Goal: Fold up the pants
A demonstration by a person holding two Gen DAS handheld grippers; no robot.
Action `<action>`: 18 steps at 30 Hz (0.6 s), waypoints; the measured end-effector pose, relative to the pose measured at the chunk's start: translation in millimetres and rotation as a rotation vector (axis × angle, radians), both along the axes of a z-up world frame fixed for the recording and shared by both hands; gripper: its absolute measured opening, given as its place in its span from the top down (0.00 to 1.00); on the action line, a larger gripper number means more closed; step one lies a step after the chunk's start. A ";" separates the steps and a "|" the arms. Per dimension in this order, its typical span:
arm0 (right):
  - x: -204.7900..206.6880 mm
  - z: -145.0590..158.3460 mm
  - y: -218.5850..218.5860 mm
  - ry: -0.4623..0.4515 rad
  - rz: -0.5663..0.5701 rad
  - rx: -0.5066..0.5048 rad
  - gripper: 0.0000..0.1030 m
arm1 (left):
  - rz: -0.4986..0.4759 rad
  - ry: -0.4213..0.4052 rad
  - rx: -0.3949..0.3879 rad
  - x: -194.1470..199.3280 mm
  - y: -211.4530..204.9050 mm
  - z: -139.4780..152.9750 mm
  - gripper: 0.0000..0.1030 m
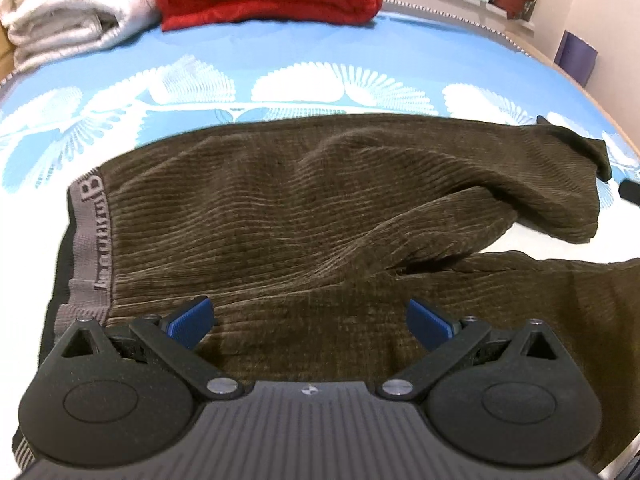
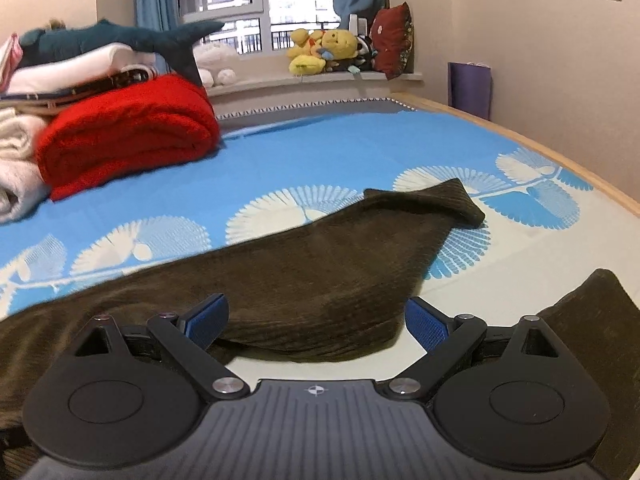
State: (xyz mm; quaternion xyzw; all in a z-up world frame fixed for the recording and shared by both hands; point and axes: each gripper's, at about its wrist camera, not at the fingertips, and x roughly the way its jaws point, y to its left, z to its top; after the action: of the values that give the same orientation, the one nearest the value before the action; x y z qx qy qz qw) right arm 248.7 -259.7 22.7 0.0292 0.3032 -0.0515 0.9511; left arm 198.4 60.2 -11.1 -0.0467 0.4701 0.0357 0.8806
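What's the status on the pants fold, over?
Left tongs open, over the waistband end. Right tongs open, empty, at the legs. Pants unfolded, legs splayed apart on the bed. Nothing in the way; red blanket well clear.

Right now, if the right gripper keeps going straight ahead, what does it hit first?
Most likely the far leg of the brown corduroy pants, lying right ahead of the open right gripper; depth is hard to judge.

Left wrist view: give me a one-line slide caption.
Open left gripper hovers over brown corduroy pants spread on a blue patterned bedspread, legs still apart.
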 end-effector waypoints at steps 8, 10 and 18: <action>15.8 -16.4 -0.4 0.054 -0.017 -0.031 0.07 | -0.006 0.060 -0.037 32.8 3.7 -8.7 0.00; 18.8 -18.8 -0.3 0.067 -0.018 -0.019 0.07 | -0.012 0.086 -0.073 39.1 4.2 -11.1 0.00; 24.0 -21.9 15.2 0.070 0.023 -0.022 0.07 | -0.016 0.133 -0.156 57.3 10.9 -13.6 0.00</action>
State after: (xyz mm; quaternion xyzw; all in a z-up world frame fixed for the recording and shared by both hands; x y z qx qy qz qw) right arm 272.7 -244.5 0.8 0.0136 0.3362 -0.0449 0.9406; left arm 255.8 71.2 -24.6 -0.1091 0.5293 -0.0048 0.8414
